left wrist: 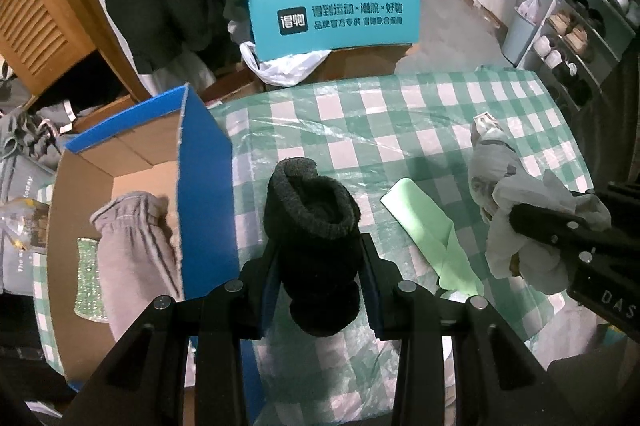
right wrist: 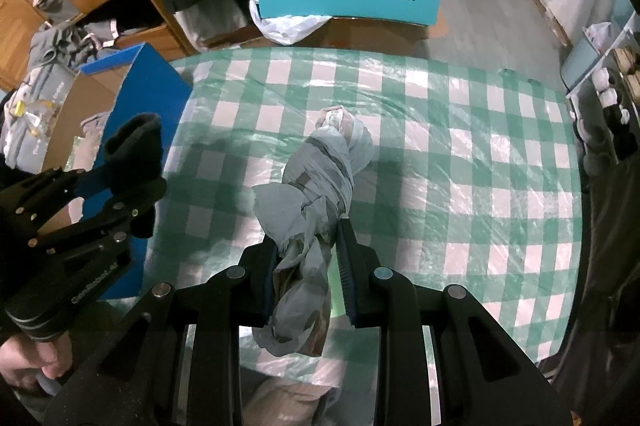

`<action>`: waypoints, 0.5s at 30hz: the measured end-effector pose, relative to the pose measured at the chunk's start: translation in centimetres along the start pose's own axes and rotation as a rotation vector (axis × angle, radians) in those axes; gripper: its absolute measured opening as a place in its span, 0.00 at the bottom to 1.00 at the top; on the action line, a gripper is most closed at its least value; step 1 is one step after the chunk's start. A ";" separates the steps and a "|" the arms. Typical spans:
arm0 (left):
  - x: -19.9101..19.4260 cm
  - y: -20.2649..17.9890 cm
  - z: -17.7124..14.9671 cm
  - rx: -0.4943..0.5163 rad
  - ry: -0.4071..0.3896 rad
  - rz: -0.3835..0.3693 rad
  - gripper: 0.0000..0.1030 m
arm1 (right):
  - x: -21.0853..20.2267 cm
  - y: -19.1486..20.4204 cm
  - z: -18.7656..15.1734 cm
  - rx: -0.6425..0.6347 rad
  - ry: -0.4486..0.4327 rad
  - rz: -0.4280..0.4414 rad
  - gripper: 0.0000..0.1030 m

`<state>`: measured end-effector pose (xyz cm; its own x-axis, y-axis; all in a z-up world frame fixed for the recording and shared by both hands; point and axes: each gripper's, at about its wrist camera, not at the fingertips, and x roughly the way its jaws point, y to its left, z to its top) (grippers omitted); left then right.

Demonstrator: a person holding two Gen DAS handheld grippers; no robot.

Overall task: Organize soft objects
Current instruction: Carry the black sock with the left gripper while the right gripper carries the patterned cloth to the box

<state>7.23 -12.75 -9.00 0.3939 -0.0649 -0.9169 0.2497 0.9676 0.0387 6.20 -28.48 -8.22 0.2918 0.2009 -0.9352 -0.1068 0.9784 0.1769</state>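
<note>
Stock: your left gripper (left wrist: 320, 266) is clamped on a rolled black sock (left wrist: 316, 222), held above the checked tablecloth (left wrist: 400, 114), with the blue cardboard box (left wrist: 204, 162) at its 9 o'clock holding grey sweatpants (left wrist: 132, 250). Your right gripper (right wrist: 306, 266) is closed on a twisted pale-grey cloth bundle (right wrist: 324, 166) that points toward 12 o'clock. Green cloth strip (left wrist: 432, 234) lies flat on the table between your two grippers.
</note>
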 end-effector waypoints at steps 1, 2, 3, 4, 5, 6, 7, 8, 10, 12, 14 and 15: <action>-0.2 0.1 -0.1 0.000 -0.003 0.002 0.35 | -0.2 0.1 0.0 -0.004 -0.003 0.000 0.24; -0.5 0.2 -0.2 0.001 -0.007 0.004 0.35 | -0.3 0.2 0.0 -0.005 -0.005 0.001 0.24; -0.7 0.2 -0.4 0.002 -0.011 0.004 0.35 | -0.5 0.3 -0.1 -0.007 -0.008 0.001 0.24; -0.9 0.3 -0.5 0.003 -0.014 0.004 0.35 | -0.7 0.5 0.0 -0.011 -0.012 0.003 0.24; -1.1 0.3 -0.6 0.004 -0.017 0.005 0.35 | -0.8 0.6 -0.1 -0.014 -0.014 0.004 0.24; -1.4 0.4 -0.8 0.007 -0.022 0.008 0.35 | -0.9 0.8 -0.1 -0.016 -0.017 0.005 0.24; -1.6 0.5 -0.9 0.008 -0.025 0.010 0.35 | -1.0 1.0 -0.1 -0.020 -0.018 0.006 0.24; -1.7 0.6 -1.0 0.009 -0.028 0.010 0.35 | -1.1 1.2 -0.1 -0.024 -0.021 0.007 0.24; -2.2 0.9 -1.2 0.010 -0.033 0.014 0.35 | -1.4 1.5 -0.1 -0.031 -0.026 0.008 0.24; -2.6 1.3 -1.3 0.007 -0.043 0.020 0.35 | -1.6 1.9 0.0 -0.035 -0.027 0.009 0.24; -3.0 1.6 -1.4 0.005 -0.052 0.027 0.35 | -1.8 2.3 0.1 -0.041 -0.033 0.013 0.24; -3.2 1.8 -1.4 0.002 -0.056 0.026 0.35 | -2.0 2.5 0.1 -0.044 -0.035 0.016 0.24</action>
<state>5.16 -10.43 -6.55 0.4493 -0.0531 -0.8918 0.2402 0.9687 0.0634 5.49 -26.39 -5.86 0.3230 0.2185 -0.9208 -0.1530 0.9722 0.1770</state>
